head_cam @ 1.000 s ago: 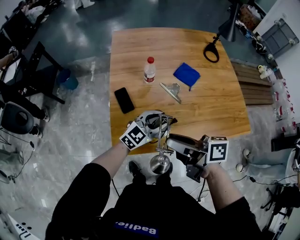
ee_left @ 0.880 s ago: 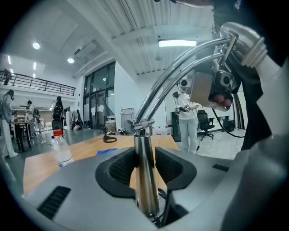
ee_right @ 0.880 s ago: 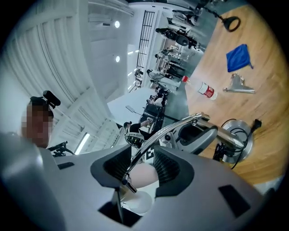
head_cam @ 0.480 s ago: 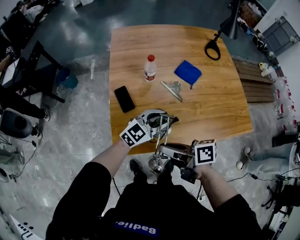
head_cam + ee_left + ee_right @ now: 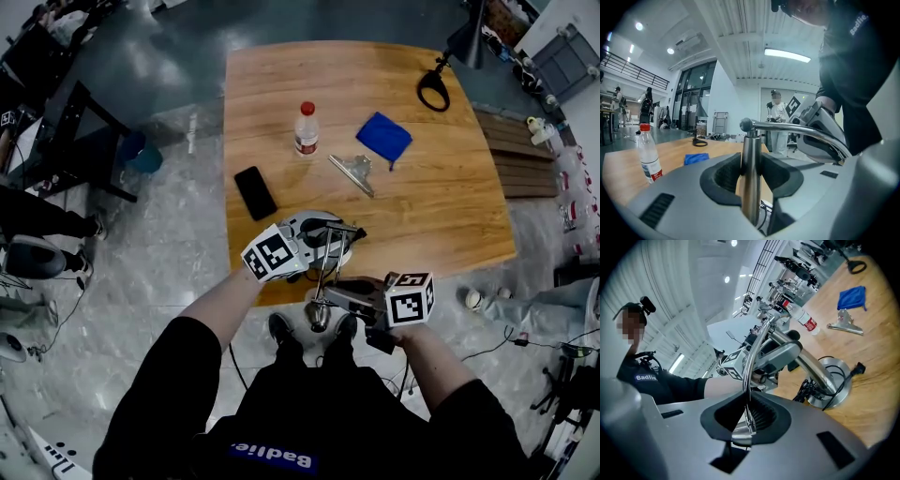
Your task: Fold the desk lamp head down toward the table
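The wooden table [image 5: 422, 206] fills the far half of the head view, and the desk lamp [image 5: 326, 267] stands at the middle of its near edge. Its round base [image 5: 330, 222] rests on the wood, while the lamp head [image 5: 319, 317] hangs out past the edge on the person's side, over the floor. The left gripper [image 5: 751, 166] has just been closing a little, and its pads now pinch the upright post [image 5: 751, 140] low down. The right gripper [image 5: 746, 416] has just been closing hard and is clamped on the thin curved neck [image 5: 751, 348], close behind the head. To do the fold well, the left grip should probably act only as an anchor, pinning the post so the base neither tips nor slides off the edge. The right should then swing the neck in an arc about its joint rather than pull straight. It should move slowly, since the neck is slim and polished and could slip between the pads. The head also has to come round over the wood, not down outside the edge. Both forearms reach forward from the body. The left gripper points right across the base and the right one points left toward it, nearer the person, each close to level with its nose slightly down. Farther off lie a phone [image 5: 255, 192], a bottle [image 5: 305, 128], a blue cloth [image 5: 384, 138] and a metal clip [image 5: 352, 173].
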`<state>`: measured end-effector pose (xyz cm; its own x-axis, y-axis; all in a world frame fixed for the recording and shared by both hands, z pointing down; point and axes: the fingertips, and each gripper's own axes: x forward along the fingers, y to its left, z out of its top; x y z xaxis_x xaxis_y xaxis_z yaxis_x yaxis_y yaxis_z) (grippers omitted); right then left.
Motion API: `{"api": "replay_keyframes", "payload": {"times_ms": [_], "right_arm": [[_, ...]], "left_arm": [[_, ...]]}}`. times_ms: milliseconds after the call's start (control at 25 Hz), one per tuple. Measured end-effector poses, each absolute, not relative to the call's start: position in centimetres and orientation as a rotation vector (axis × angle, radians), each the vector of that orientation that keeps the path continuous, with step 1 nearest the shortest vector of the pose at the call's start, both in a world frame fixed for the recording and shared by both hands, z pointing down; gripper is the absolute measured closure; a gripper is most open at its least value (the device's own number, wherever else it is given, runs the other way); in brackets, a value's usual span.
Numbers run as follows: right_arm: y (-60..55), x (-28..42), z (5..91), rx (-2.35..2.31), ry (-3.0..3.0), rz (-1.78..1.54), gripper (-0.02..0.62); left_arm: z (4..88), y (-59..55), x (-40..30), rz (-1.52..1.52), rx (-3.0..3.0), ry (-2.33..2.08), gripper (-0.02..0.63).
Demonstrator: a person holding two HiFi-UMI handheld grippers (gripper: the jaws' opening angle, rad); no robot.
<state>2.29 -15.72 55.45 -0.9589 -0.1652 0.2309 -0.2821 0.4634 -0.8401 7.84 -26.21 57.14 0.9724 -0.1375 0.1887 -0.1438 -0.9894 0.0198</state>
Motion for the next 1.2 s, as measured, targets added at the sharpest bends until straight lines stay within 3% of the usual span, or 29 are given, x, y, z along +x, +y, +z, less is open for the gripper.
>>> {"api": "replay_keyframes", "payload": {"times_ms": [440, 720, 1200], "right_arm": [[-17.3, 2.5, 59.2, 0.401, -2.597, 1.382, 0.535], [-17.9, 2.8, 60.3, 0.457, -2.588, 1.441, 0.485], [-17.3, 3.0, 58.0, 0.462, -2.682, 1.332, 0.462]], "left_arm": [[57.3, -26.3, 7.8, 0.258, 3.046, -0.155, 0.465], [57.5, -26.5, 7.9, 0.252, 3.027, -0.185, 0.465], [57.0, -26.2, 6.4, 0.513, 3.151, -0.085, 0.452]]}}
